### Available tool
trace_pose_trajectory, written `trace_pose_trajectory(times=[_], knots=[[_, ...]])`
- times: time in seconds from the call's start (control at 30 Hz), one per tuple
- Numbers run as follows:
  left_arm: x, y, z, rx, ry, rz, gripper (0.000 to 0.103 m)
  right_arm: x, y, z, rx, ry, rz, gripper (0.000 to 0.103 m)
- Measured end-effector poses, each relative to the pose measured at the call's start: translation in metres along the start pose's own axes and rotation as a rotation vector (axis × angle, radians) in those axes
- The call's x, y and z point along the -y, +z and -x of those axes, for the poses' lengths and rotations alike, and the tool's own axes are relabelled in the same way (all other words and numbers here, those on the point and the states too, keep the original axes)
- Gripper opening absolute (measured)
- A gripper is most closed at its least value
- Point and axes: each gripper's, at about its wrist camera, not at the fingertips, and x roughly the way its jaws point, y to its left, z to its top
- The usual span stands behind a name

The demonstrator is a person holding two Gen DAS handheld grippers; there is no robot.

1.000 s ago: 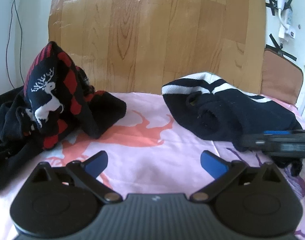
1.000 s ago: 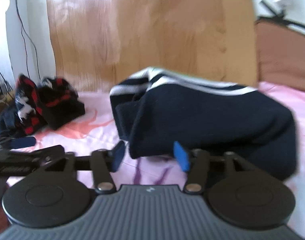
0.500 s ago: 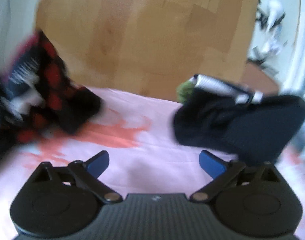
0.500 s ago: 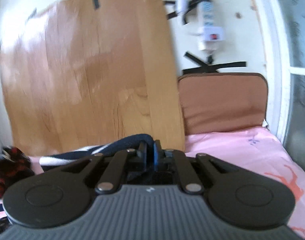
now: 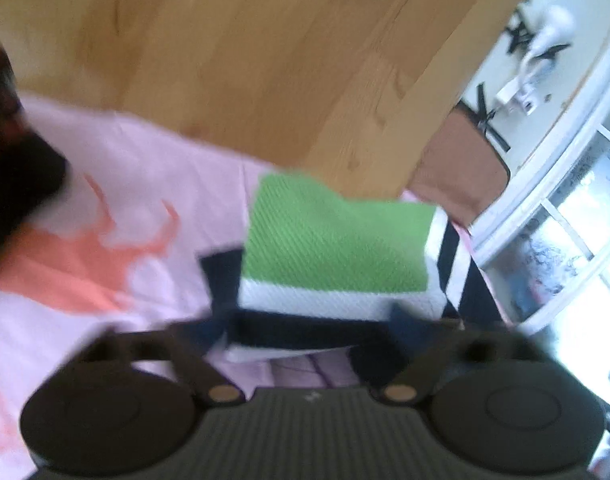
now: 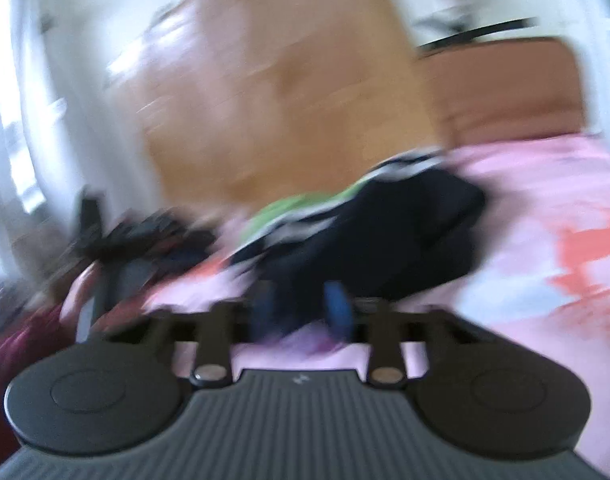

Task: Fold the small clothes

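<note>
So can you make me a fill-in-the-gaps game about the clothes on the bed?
1. The biggest patch on the spread-out top is ____.
2. The bedsheet is mostly ____.
3. The board behind the bed looks like ____.
4. The left claw is ____.

Missing words: green; pink; wood; open

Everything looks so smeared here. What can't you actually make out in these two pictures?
- Right wrist view: motion blur hides whether the right tongs grip the navy garment.
- Left wrist view: the left tongs cover the near edge of the green, white and navy garment.
- Left wrist view: the dark clothes pile is blurred and cut off by the left edge.
</note>
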Motion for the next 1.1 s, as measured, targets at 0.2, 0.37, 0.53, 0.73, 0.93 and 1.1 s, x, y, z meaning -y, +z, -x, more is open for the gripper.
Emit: trace_pose_trajectory(times=[0.2, 0.37, 0.53, 0.73, 0.93, 1.1], knots=[[0.017, -0.008, 0.033, 0.08, 0.003, -0.005, 0.008, 0.062, 0.025, -0.084, 0.042, -0.313, -0.194, 0.091], [0.015, 0.015, 0.121, 0.254, 0.001, 0.006, 0.008, 0.088, 0.026, -0.152, -0.119, -0.224, -0.29, 0.027], [0.015, 0.032, 0.197, 0.36, 0.097, -0.064, 0.008, 0.039, 0.05, -0.141, -0.112, -0.064, -0.205, 0.015], [-0.013, 0.024, 0.263, 0.345, 0.245, -0.131, 0.009, -0.035, 0.055, 0.004, -0.057, 0.507, 0.034, 0.018], [-0.062, -0.009, 0.239, 0.242, 0.299, 0.012, 0.01, -0.031, 0.033, 0.031, -0.096, 0.375, 0.045, 0.065], [-0.07, -0.024, 0.242, 0.283, 0.285, 0.03, 0.01, -0.005, 0.058, -0.061, -0.107, 0.096, -0.102, 0.067]])
